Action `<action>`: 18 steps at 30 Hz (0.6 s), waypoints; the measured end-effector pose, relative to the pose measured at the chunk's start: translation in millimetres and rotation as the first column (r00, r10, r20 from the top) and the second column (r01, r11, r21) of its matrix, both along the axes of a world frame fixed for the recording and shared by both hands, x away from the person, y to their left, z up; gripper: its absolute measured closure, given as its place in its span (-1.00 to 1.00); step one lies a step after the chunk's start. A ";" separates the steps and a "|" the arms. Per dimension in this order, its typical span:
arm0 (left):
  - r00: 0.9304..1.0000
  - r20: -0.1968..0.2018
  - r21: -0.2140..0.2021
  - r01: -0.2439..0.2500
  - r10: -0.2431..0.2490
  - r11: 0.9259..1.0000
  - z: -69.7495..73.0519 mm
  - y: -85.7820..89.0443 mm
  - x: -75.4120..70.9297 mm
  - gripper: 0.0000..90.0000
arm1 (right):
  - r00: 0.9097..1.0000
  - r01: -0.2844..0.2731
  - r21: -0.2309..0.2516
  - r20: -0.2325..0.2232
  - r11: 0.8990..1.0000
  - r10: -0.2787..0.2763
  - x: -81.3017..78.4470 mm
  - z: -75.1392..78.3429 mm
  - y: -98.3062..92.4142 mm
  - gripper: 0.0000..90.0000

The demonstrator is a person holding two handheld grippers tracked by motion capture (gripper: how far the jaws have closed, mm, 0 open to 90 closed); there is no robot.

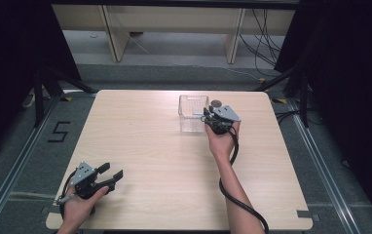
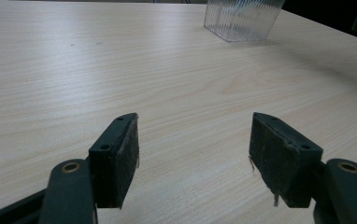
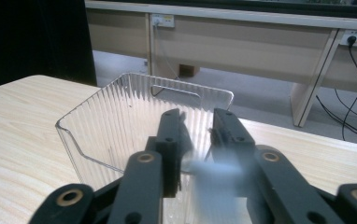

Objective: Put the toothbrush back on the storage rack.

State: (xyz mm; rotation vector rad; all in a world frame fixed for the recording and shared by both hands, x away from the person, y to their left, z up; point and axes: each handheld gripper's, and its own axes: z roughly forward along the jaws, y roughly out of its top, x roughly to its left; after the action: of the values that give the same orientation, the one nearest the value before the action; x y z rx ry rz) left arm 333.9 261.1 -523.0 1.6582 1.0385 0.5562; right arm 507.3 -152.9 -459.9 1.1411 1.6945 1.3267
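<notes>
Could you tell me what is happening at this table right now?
A person works at a wooden table with a gripper in each hand. The right gripper hangs over a clear ribbed plastic bin at the far side, its jaws slightly apart; a small pale, blurred thing shows between them, too smeared to identify, seemingly on its way into the bin. The left gripper rests near the front corner, wide open and empty.

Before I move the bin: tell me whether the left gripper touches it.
Apart. The high view shows the left gripper at the table's near corner, bare wood separating it from the clear ribbed bin far across.
</notes>
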 end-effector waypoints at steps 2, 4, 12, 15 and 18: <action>1.000 0.001 0.002 0.001 -0.001 1.000 0.0 0.0 0.1 -0.27 | 1.000 -0.004 -0.013 0.005 1.000 0.004 0.7 0.9 -0.6 0.53; 1.000 0.011 0.003 0.008 -0.008 1.000 -0.2 0.2 0.9 -0.27 | 1.000 -0.010 -0.021 0.008 1.000 0.010 1.0 1.8 -0.1 0.47; 1.000 0.011 -0.003 0.010 -0.010 1.000 -0.4 0.5 1.1 -0.27 | 1.000 -0.004 -0.014 -0.007 1.000 0.004 0.2 4.6 1.4 0.25; 1.000 0.004 -0.005 0.005 -0.005 1.000 -0.3 0.2 0.4 -0.27 | 1.000 -0.012 -0.028 -0.008 1.000 0.012 -0.2 7.7 -0.8 0.20; 1.000 0.004 -0.004 0.005 -0.005 1.000 -0.3 0.0 0.2 -0.27 | 1.000 -0.014 -0.036 -0.020 0.999 0.013 -2.7 10.6 -2.6 0.16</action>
State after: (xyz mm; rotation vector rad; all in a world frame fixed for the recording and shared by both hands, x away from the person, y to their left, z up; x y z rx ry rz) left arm 334.1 261.1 -523.3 1.6554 1.0320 0.5542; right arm 504.6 -155.6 -449.3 1.1275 1.7370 1.2918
